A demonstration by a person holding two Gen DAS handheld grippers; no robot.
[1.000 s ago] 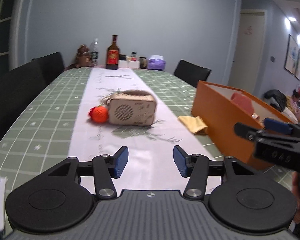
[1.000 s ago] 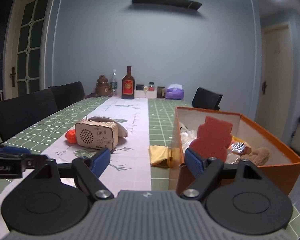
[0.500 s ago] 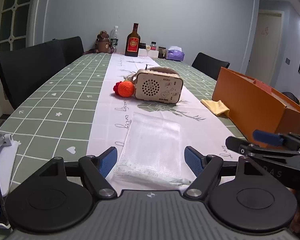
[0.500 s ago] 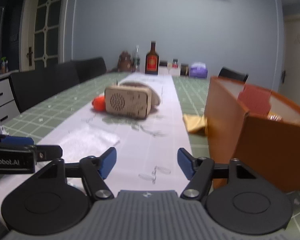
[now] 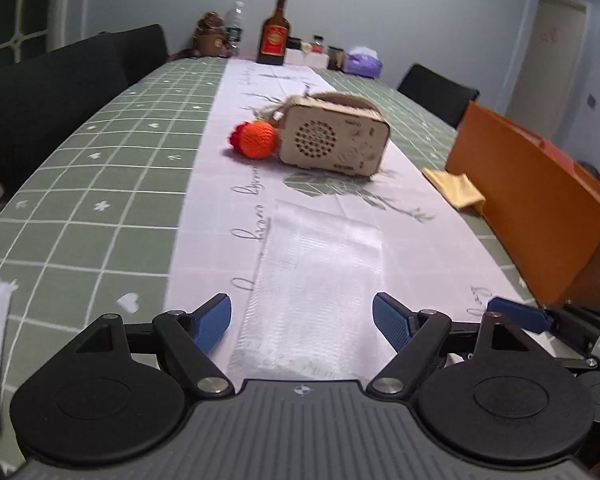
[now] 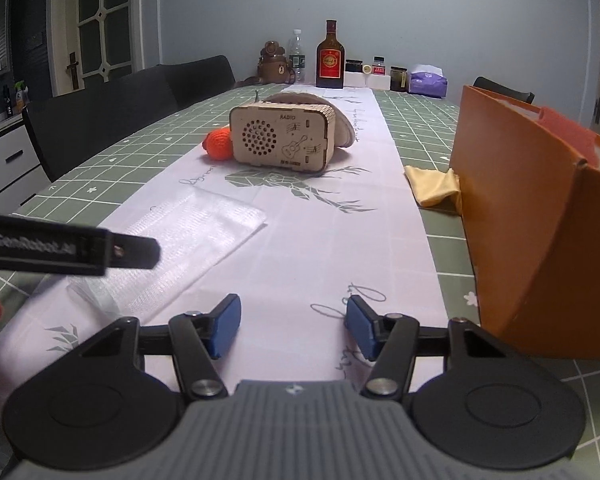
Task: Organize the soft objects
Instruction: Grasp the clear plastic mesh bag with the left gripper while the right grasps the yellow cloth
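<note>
A white mesh cloth [image 5: 320, 272] lies flat on the pale table runner, and its near end reaches in between the fingers of my left gripper [image 5: 302, 322]. The jaws are opening and the pads stand clear of the cloth. My right gripper [image 6: 293, 330] hovers low over bare runner to the right of the cloth [image 6: 180, 248]. Its jaws are closing with nothing between them. Farther up the table, an orange knitted ball [image 5: 258, 140] rests against a wooden radio [image 5: 334, 140]. A yellow cloth [image 6: 434, 188] lies beside the orange box [image 6: 532, 216], which holds a pink sponge [image 6: 568, 134].
A brown bottle [image 6: 330, 56], a water bottle, jars, a purple tissue pack [image 6: 427, 82] and a bear figure stand at the far end. Black chairs [image 6: 112, 120] line the left side. The left gripper's finger [image 6: 68, 246] crosses the right wrist view.
Both grippers have sunk toward the table and tilted down. The left jaws have widened and the white cloth has come into view between them. The right jaws have narrowed.
</note>
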